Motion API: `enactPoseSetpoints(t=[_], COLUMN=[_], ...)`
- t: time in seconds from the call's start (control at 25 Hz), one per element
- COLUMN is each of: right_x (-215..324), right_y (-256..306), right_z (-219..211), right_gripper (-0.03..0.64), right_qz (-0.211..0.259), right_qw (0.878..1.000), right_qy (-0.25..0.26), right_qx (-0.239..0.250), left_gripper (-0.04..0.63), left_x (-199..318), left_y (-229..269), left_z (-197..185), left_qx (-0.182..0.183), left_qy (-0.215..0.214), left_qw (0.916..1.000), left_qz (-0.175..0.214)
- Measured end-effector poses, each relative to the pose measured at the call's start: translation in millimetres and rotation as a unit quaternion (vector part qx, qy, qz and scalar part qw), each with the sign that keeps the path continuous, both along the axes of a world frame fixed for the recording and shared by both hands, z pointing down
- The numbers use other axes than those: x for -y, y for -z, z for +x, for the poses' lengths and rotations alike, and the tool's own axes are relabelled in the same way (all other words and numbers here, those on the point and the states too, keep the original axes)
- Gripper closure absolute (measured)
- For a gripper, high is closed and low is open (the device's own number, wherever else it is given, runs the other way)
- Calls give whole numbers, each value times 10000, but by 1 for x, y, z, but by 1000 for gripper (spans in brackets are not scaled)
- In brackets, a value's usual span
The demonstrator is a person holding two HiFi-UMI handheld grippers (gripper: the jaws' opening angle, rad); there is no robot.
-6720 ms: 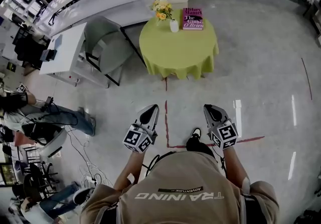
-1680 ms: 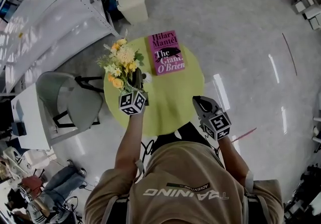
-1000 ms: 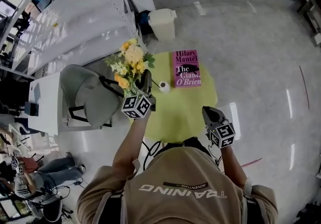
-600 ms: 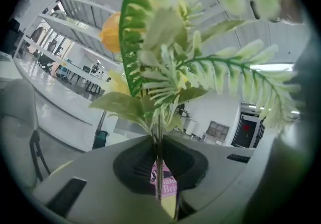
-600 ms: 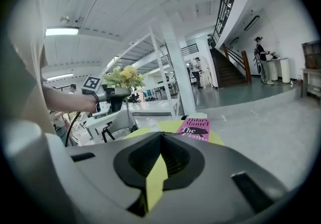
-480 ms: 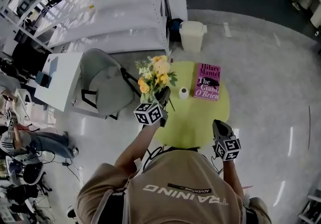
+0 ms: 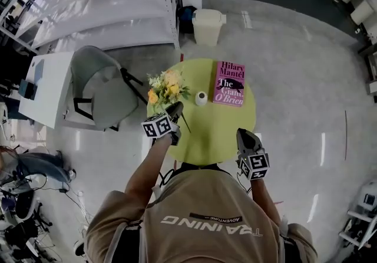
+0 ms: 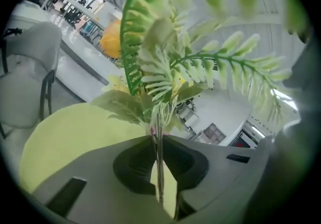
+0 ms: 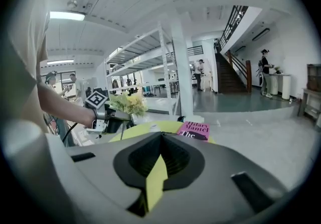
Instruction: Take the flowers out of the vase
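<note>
- Clamping the thin stems of the flowers (image 8: 159, 67) in the left gripper (image 8: 159, 142), with the jaws pressed together on them.
- Holding the bunch clear of the vase (image 7: 201, 98), over the left part of the round green table (image 7: 218, 138), with the yellow and orange blooms pointing far left and the stem ends trailing near right.
- Not resolving whether the stem ends are touching the tabletop.
- Recording the small white vase as standing upright on the table, apart from the flowers to their right and just left of the pink book (image 7: 228, 83).
- Hovering the right gripper (image 7: 243, 134) at the near right edge of the table, with the jaws meeting and nothing between them.
- Pointing the right gripper across the table, with the book ahead and the flowers off to its left.
- Noting around the table a white lidded bin (image 7: 209, 26) on the far side, a grey chair (image 7: 100, 88) to the left and a white desk (image 7: 41, 88) beyond the chair.
</note>
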State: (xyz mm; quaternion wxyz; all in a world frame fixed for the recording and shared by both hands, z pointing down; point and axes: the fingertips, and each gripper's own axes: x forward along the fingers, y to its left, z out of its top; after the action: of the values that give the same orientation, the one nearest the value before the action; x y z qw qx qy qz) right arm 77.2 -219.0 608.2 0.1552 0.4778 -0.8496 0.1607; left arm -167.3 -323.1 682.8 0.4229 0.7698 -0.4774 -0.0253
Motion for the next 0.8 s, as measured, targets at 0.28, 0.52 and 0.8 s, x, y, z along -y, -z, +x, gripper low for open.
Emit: enactPoseSetpoints(t=[0.28,0.52,0.8], right_x=[15,24,28], right_y=[-5,-6,-8], right_z=[-27,-47,-49], right_gripper=[615,615,615], right_qz=[-240,-403,-477], right_qw=[9996,9991,9988], right_qy=[108,114,63], right_qx=[41,31,58], left_gripper=[566,566,530], left_x=[10,16,14], left_y=[-60,-101,-135], left_z=[-7,-14,-13], left_qx=[-686,-869,-142], left_qy=[-55,-189,-392], left_qw=[9948,9873,9838], left_qz=[-755,-1319,-1742])
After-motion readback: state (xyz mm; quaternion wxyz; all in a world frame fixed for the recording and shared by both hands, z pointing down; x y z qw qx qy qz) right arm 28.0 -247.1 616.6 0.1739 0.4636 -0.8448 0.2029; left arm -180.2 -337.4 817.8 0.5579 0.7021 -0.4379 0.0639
